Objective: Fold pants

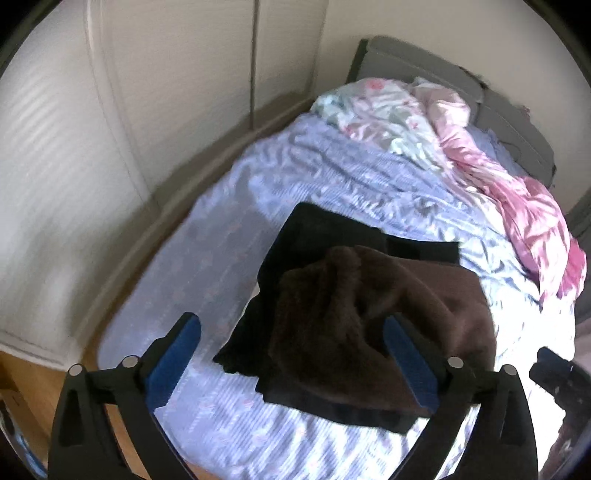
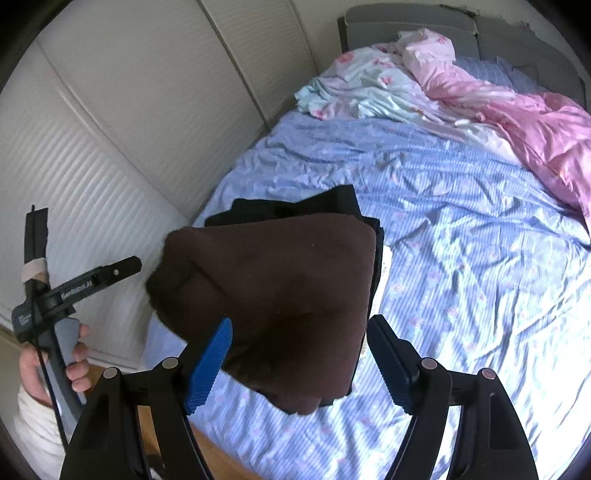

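Observation:
Dark brown fleecy pants [image 1: 369,317] lie folded in a lumpy bundle on top of a folded black garment [image 1: 325,229] near the foot of the bed. They also show in the right wrist view [image 2: 280,295], with the black garment [image 2: 332,206] under and behind them. My left gripper [image 1: 295,339] is open and empty, hovering above the bundle. My right gripper [image 2: 299,354] is open and empty, just above the near edge of the brown pants. The left gripper's body [image 2: 66,291] and the hand holding it show at the left of the right wrist view.
The bed has a wrinkled blue striped sheet [image 2: 461,229]. A pink quilt [image 2: 517,110] and a floral cover [image 2: 362,85] are bunched at the grey headboard [image 2: 406,22]. White wardrobe doors [image 2: 129,110] run along the left. Wooden floor [image 1: 22,376] shows below the bed's corner.

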Demonstrator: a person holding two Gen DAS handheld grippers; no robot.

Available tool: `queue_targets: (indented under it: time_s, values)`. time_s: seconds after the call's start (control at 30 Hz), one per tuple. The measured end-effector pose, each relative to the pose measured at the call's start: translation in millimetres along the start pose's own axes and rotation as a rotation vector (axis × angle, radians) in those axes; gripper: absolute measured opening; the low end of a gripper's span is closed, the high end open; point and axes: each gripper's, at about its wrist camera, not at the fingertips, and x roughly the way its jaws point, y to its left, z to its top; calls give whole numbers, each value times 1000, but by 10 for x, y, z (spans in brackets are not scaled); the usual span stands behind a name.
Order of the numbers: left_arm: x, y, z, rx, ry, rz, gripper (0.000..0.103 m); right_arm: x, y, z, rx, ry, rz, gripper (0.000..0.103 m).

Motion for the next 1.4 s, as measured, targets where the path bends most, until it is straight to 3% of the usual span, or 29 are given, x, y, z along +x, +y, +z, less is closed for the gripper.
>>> queue_targets:
  time_s: [0.07, 0.13, 0.3, 0.4, 0.73, 0.87, 1.03, 1.4]
  values:
    - [-240, -132, -112, 30, -27, -3, 102, -153, 9, -75, -19, -14, -7, 78]
    - [-486, -309, -263, 55, -50, -8, 102, -346, -11, -181, -39, -33, -25, 86]
    - [-1037, -852, -744, 145, -98, -38, 103, -867, -171, -543, -83, -65, -62, 86]
    - [-1288, -1178, -1024, 203, -118, -15, 103, -1236, -333, -844, -101, -89, -99, 86]
    - [-2004, -2197, -1956, 356, -167, -19, 103, -2235, -981, -1757, -11, -132, -186, 86]
    - [-2194, -2451, -2226, 383, -170, -63, 103, -2520, -1144, -2060, 17, -143, -205, 86]
    - [-2381, -2725, -2482, 418, -176, -79, 103, -2832, -1331, -2374, 62, -165, -228, 86]
    - [-2568, -2996, -2652, 430, -184, -88, 103, -3186, -1571, -2744, 119, -204, -258, 86]
